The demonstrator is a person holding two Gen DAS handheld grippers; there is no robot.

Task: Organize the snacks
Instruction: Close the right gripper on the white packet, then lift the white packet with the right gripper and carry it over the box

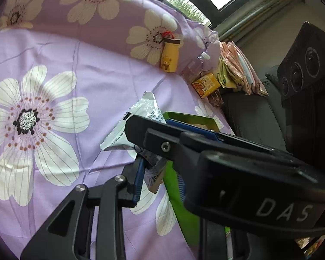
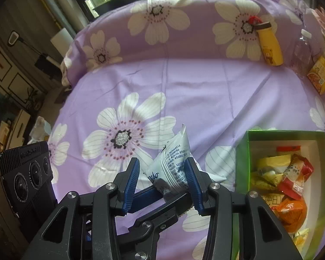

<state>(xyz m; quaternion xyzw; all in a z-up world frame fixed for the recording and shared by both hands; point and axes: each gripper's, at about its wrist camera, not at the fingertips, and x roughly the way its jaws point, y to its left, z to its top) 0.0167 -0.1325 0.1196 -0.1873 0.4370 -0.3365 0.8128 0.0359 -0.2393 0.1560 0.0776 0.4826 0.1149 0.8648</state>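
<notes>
A white snack packet (image 1: 138, 117) (image 2: 173, 162) with black print hangs above the purple flowered sheet (image 2: 205, 99). My right gripper (image 2: 162, 164) is shut on its puffy middle, blue pads on both sides, the jaws still drawing in a little. In the left wrist view the right gripper (image 1: 136, 127) reaches in from the right and covers part of the packet. My left gripper (image 1: 159, 171) (image 2: 162, 191) is shut on the packet's crimped lower end. An open green box (image 2: 241, 158) (image 1: 184, 212) lies to the right, holding several yellow, red and orange wrapped snacks (image 2: 292, 173).
A yellow bear bottle (image 2: 270, 47) (image 1: 170, 58), a clear plastic bottle (image 2: 302, 47) and an orange carton (image 2: 320, 75) (image 1: 205, 84) lie along the sheet's far right. Folded cloths (image 1: 238, 69) are stacked beyond. A black camera unit (image 2: 30, 173) (image 1: 303, 65) stands beside the bed.
</notes>
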